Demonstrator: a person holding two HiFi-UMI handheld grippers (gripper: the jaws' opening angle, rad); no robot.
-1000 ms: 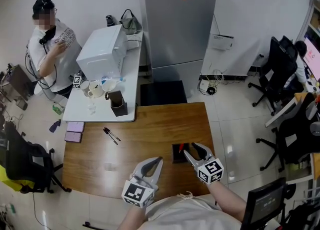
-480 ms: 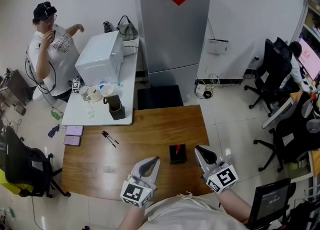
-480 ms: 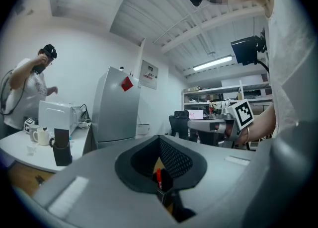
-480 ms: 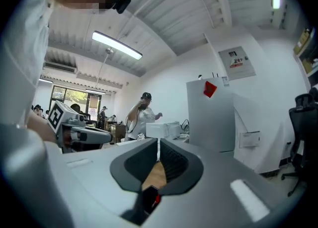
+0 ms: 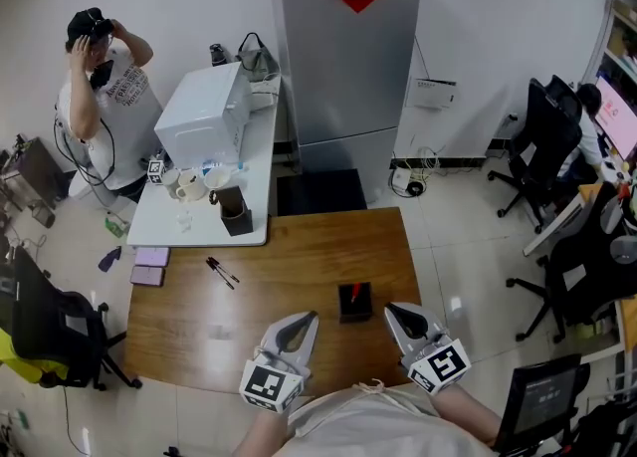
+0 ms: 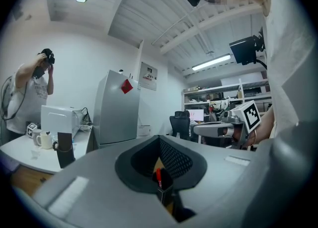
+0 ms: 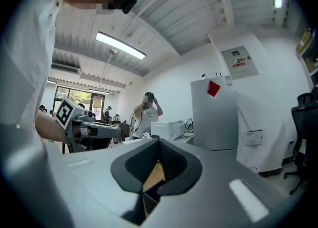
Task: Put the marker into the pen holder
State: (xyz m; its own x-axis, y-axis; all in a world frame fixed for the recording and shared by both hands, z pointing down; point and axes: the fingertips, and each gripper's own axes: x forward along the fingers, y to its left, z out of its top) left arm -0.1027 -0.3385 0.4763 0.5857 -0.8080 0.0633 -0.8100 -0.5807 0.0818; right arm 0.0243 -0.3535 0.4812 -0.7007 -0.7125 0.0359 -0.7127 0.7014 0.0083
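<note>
Marker (image 5: 354, 292) upright inside pen holder (image 5: 354, 307) on table (image 5: 279, 256).
Left claw (image 5: 307, 322) and right claw (image 5: 396, 314) both closed, empty, parked beside holder, likely with nothing left to carry.

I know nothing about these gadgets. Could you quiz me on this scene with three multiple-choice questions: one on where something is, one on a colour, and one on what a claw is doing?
1. Where is the red marker?
A) lying on the floor
B) standing in the pen holder
C) clamped in a claw

2. What colour is the pen holder?
A) black
B) yellow
C) white

3. How is the right claw?
A) wide open
B) gripping a cup
C) shut and empty

Answers:
1 B: its red tip pokes up out of the holder on the wooden table.
2 A: the head view shows a dark square box.
3 C: in the right gripper view its jaws meet with nothing between them.
</note>
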